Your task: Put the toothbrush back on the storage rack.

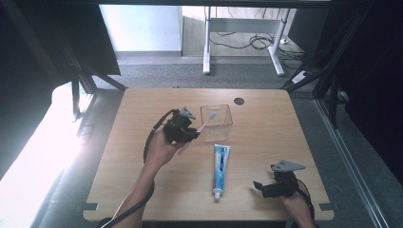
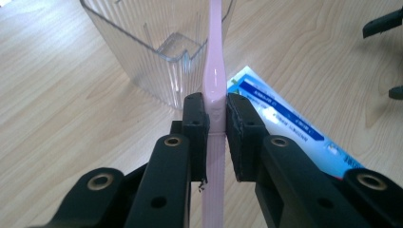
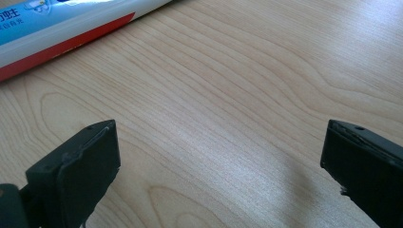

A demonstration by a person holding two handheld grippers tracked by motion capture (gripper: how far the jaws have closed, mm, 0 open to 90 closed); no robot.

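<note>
Pale wood-grain tabletop (image 1: pixel 142 190) carries the whole job, with grey floor and a white desk frame beyond its far edge. Nearest the person, the right gripper (image 1: pixel 260 186) hovers low over bare wood with its black jaws spread wide and nothing between them, seemingly waiting its turn; in the right gripper view the blue, white and red toothpaste tube (image 3: pixel 57 23) lies just ahead and to one side, cut off by the frame edge so its print cannot be read. Farther on, the left gripper (image 2: pixel 216 114) has its jaws closed narrowly on the slim pink plastic toothbrush (image 2: pixel 213 76), pads pinching the handle around its middle so the head leads forward. Just beyond that gripper's tips stands the clear ribbed plastic holder (image 2: pixel 142 47), open at the top, and the brush head points over its rim, probably for dropping it in upright. Bristles run out of the left gripper view, and from above they are too small to make out.
</note>
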